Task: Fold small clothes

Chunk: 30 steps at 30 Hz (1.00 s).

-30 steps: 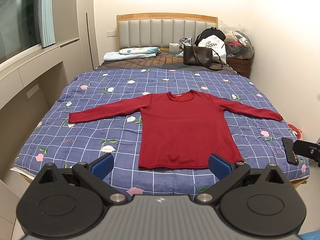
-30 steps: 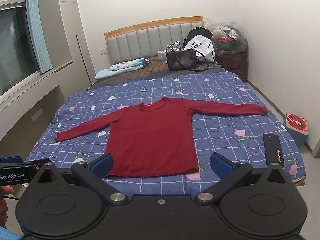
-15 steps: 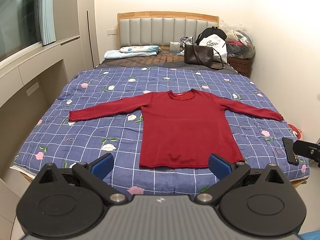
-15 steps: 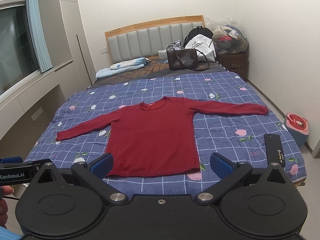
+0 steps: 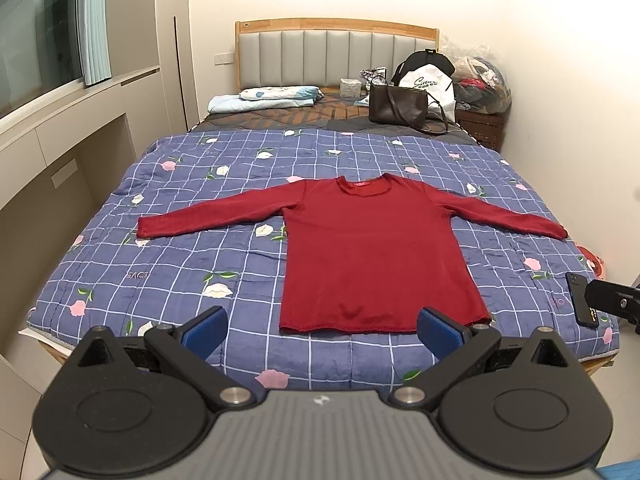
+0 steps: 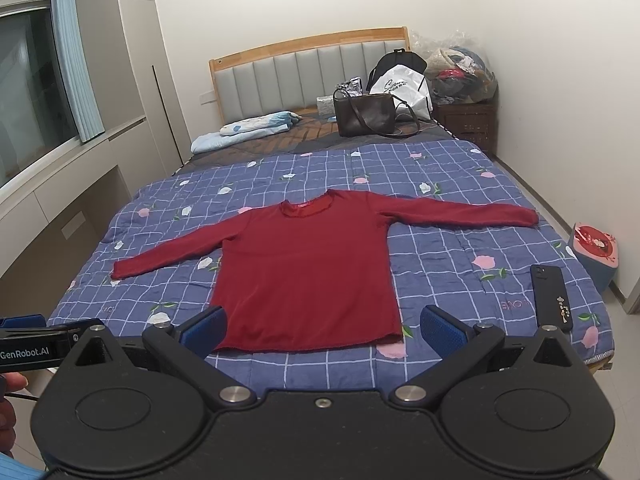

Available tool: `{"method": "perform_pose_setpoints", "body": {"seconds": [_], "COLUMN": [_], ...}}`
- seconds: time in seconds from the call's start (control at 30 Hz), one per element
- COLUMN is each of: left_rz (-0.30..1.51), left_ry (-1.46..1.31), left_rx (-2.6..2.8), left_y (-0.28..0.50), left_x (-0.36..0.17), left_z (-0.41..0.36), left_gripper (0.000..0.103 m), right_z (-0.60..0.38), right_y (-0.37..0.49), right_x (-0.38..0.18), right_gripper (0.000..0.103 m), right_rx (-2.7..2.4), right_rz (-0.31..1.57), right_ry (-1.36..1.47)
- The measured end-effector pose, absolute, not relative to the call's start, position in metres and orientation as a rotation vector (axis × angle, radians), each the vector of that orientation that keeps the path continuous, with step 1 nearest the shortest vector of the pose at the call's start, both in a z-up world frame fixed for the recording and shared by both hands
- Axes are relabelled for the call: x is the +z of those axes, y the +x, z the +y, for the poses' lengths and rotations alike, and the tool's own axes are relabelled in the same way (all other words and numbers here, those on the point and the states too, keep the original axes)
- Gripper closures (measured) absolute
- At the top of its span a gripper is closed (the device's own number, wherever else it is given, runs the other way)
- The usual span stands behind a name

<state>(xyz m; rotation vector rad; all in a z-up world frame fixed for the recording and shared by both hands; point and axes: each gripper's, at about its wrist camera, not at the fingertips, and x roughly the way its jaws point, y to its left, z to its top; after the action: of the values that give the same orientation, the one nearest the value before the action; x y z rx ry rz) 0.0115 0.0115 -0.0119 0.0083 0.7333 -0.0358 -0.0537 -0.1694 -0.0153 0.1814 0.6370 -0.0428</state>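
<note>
- The left gripper [image 5: 320, 330] is hovering at the foot of the bed [image 5: 100, 264] with its fingers [image 5: 204, 330] spread wide, pinching nothing.
- The right gripper [image 6: 322, 330] is hovering likewise, fingers [image 6: 440, 330] spread and empty.
- The shirt [image 5: 372, 248] is lying flat on the quilt beyond both sets of fingers, sleeves stretched out to either side, its hem nearest the fingertips.
- A phone [image 6: 552, 298] is lying on the quilt right of the right fingers (clear of the shirt).
- Risks, as I judge them: fingers closing on quilt together with the thin fabric and dragging the bedding; one layer slipping free and skewing the fold; a swinging sleeve brushing the phone off the edge.
</note>
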Motion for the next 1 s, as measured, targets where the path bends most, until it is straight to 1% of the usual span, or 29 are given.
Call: {"method": "perform_pose_setpoints", "body": {"seconds": [0.63,1.0], "left_rz": [0.755,0.821], "left_ry": [-0.008,0.028], "left_rx": [-0.038,-0.071], "left_y": [0.016,0.03], "left_x": [-0.012,-0.021], "left_z": [0.018,0.018], "left_gripper": [0.0,0.0], "right_z": [-0.169,-0.168], "right_y": [-0.052,-0.038], "right_x": [-0.017,-0.025], "right_gripper": [0.0,0.0], "right_rx": [-0.043,-0.098], "right_rz": [0.644,0.667], "right_ry": [0.182,0.183]}}
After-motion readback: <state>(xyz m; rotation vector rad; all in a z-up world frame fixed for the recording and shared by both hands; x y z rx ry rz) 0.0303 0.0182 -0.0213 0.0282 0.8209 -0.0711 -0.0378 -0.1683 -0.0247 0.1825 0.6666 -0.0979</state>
